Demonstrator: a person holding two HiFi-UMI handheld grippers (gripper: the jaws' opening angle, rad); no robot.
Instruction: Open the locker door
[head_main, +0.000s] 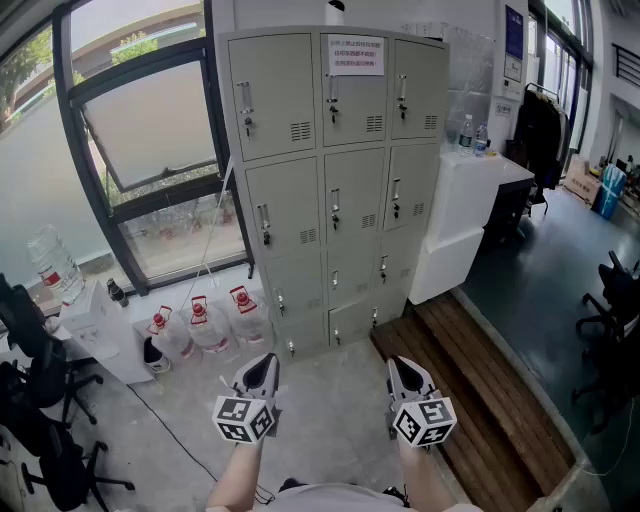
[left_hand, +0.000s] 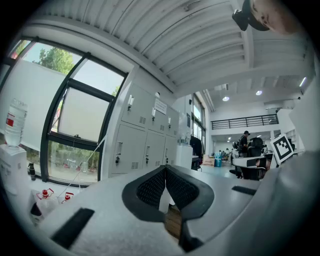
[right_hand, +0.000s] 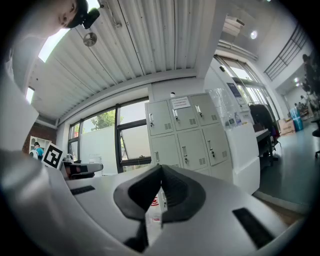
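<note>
Window-side room; locker (head_main: 335, 190) doors closed; notice (head_main: 356, 55) print unreadable.

locker (head_main: 352, 185) pale grey; water jugs (head_main: 207, 330) clear, red-capped; decking (head_main: 490, 390) brown.

I saw matt grey painted metal on the locker (head_main: 335, 190), rough wood on the platform (head_main: 470, 370) right, dull concrete floor (head_main: 335, 405) nearer.

All three cameras face the distant lockers (head_main: 335, 190), one from above.
</note>
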